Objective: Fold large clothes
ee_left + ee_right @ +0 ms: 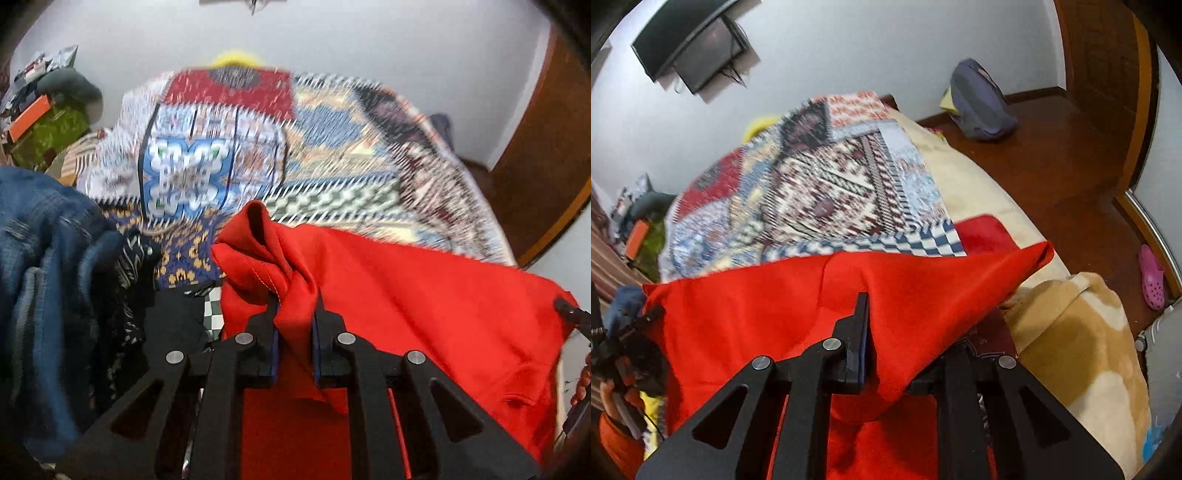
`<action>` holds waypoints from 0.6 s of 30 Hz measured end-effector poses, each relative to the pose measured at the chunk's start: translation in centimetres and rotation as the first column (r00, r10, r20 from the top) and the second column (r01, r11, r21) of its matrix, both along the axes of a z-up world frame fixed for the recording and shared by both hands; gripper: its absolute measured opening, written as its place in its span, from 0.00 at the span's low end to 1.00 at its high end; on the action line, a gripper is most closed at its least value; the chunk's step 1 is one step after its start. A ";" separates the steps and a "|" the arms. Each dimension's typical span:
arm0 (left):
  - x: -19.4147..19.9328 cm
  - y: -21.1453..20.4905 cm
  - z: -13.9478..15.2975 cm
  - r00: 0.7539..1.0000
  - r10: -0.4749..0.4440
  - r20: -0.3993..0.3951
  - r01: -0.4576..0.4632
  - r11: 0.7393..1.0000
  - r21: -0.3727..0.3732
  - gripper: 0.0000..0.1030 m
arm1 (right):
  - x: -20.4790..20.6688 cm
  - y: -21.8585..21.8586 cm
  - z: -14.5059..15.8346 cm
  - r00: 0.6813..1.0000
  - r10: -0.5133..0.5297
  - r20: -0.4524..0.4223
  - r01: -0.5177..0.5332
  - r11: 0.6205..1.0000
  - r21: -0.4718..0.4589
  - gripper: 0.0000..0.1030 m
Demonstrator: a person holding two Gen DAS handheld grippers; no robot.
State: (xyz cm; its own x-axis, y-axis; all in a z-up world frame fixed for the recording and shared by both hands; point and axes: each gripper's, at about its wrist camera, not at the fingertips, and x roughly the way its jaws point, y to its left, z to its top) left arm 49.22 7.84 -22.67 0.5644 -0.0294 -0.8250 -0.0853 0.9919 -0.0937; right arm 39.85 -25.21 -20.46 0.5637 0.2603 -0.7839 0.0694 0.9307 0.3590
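At the bottom centre of the left wrist view, the left gripper [294, 314] pinches a bunched corner of the red garment [424, 295]. The right gripper [886, 325] clamps it too, one finger hidden under cloth. It spreads across mid-frame above the patchwork quilt [332, 147]; denim clothes [44, 258] lie at the left.

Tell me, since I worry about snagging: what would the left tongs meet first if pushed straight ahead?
Beyond the red garment bunched between the left tongs, the patterned quilt on the bed looks first in line; blur leaves depth uncertain.
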 end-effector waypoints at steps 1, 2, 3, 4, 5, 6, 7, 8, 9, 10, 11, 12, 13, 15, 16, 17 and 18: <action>0.4 0.4 -0.9 1.000 0.004 -0.013 -0.004 1.000 -0.005 0.13 | 0.1 -0.1 -0.4 1.000 0.000 -0.005 0.000 1.000 -0.007 0.18; 0.6 0.7 -1.6 1.000 0.003 -0.027 -0.004 1.000 -0.011 0.14 | 0.1 -0.2 -0.9 1.000 0.002 -0.009 -0.002 1.000 -0.019 0.19; 0.7 0.8 -2.2 0.999 0.000 -0.037 -0.001 1.000 -0.012 0.15 | 0.1 -0.2 -1.2 1.000 0.002 -0.013 -0.002 0.999 -0.038 0.21; 0.8 0.8 -2.5 0.999 -0.003 -0.043 0.003 1.000 -0.009 0.17 | 0.0 -0.2 -1.3 1.000 0.004 -0.017 -0.005 0.999 -0.053 0.25; 0.7 0.8 -2.8 0.999 -0.003 -0.049 0.003 1.000 0.001 0.21 | -0.1 -0.1 -1.5 1.000 0.011 -0.023 -0.013 0.997 -0.074 0.27; 0.5 0.8 -2.9 0.998 0.000 -0.056 0.001 1.000 0.010 0.21 | -0.3 0.1 -1.6 0.999 0.018 -0.034 -0.022 0.995 -0.101 0.33; 0.4 0.8 -2.9 0.998 0.001 -0.061 0.000 1.000 0.012 0.24 | -0.4 0.1 -1.7 0.999 0.021 -0.044 -0.026 0.993 -0.118 0.38; 0.0 0.7 -2.8 0.998 0.001 -0.067 0.000 1.000 0.017 0.27 | -0.7 0.3 -1.7 0.998 0.026 -0.056 -0.034 0.989 -0.141 0.40; -0.4 0.6 -2.7 0.997 -0.001 -0.074 0.003 1.000 0.024 0.28 | -1.0 0.3 -1.6 0.997 0.032 -0.065 -0.042 0.987 -0.156 0.43; -0.6 0.5 -2.6 0.997 -0.002 -0.080 0.005 1.000 0.031 0.31 | -1.2 0.4 -1.4 0.997 0.037 -0.071 -0.048 0.986 -0.162 0.45; -1.1 0.4 -2.4 0.996 -0.006 -0.088 0.010 0.999 0.043 0.32 | -1.6 0.4 -1.3 0.996 0.041 -0.079 -0.054 0.985 -0.164 0.46; -1.7 0.2 -2.2 0.995 -0.012 -0.094 0.017 0.999 0.052 0.32 | -2.2 0.3 -0.8 0.995 0.043 -0.090 -0.057 0.985 -0.163 0.47; -2.0 0.2 -2.1 0.995 -0.016 -0.099 0.022 0.998 0.056 0.33 | -2.5 0.3 -0.6 0.994 0.043 -0.097 -0.058 0.985 -0.163 0.47; -3.4 0.0 -1.4 0.994 -0.023 -0.104 0.029 0.998 0.064 0.35 | -3.9 0.3 0.5 0.993 0.053 -0.108 -0.070 0.984 -0.163 0.47; -4.0 0.0 -1.1 0.994 -0.026 -0.106 0.032 0.997 0.063 0.37 | -4.3 0.4 0.8 0.992 0.061 -0.108 -0.078 0.983 -0.163 0.47; -4.9 0.0 -0.7 0.994 -0.032 -0.107 0.038 0.998 0.057 0.38 | -5.0 0.4 1.5 0.992 0.073 -0.106 -0.090 0.982 -0.164 0.47; -5.9 0.0 -0.2 0.994 -0.039 -0.106 0.044 0.998 0.045 0.38 | -5.8 0.5 2.1 0.991 0.086 -0.103 -0.103 0.981 -0.164 0.47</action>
